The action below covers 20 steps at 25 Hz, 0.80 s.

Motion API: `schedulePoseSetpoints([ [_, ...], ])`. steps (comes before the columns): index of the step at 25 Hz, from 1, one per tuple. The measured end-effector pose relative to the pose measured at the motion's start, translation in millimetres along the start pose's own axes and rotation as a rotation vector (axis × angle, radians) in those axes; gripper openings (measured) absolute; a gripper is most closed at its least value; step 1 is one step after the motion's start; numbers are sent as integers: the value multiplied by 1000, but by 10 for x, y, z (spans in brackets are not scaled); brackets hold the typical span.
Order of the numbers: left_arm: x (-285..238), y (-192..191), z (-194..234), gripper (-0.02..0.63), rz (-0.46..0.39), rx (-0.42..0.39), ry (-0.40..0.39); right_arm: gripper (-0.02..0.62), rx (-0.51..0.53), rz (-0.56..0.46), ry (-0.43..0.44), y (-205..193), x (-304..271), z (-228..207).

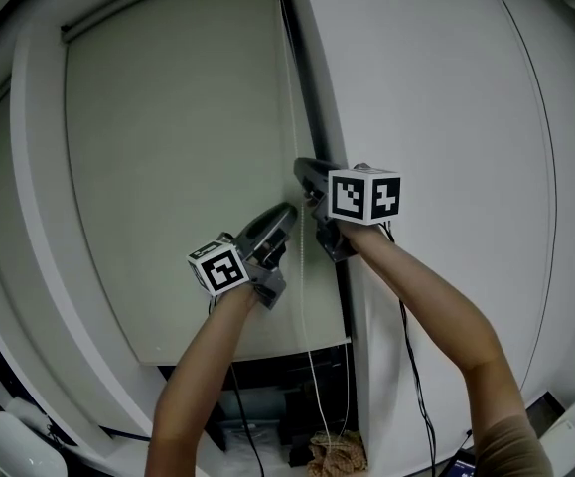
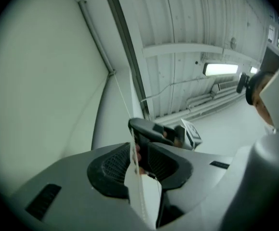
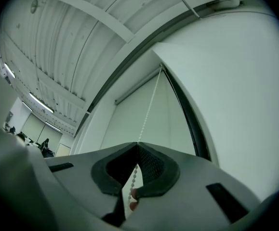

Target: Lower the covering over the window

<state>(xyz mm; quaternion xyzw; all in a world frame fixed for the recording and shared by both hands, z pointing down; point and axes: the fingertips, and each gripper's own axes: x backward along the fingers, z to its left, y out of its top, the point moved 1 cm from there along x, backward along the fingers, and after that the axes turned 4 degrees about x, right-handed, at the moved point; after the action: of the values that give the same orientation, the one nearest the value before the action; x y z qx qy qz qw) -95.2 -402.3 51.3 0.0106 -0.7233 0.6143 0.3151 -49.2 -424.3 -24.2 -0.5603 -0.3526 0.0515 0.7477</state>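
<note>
Ceiling of ribbed white panels [image 2: 187, 18]. One lit tube lamp [image 2: 221, 69], with pipes [image 2: 209, 102] running just below it. Plain white wall [image 1: 446, 87]. Tan tangled bundle [image 1: 339, 452] on the floor. White rounded object [image 1: 9, 445], kind unclear. Distant person [image 3: 45, 146], small and dim.

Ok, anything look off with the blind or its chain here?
Nothing stands out: the blind hangs flat, its hem even, and the bead chain runs straight up from the right gripper shut on it.
</note>
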Motion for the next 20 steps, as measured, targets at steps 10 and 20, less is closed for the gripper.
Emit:
schedulePoseSetpoints([
  [10,-512,395,146,43,48,66,11,11,31,112,56,-674,257,316],
  [20,-287,104,19,21,19,65,9,163,59,37,106,-614,516,281],
])
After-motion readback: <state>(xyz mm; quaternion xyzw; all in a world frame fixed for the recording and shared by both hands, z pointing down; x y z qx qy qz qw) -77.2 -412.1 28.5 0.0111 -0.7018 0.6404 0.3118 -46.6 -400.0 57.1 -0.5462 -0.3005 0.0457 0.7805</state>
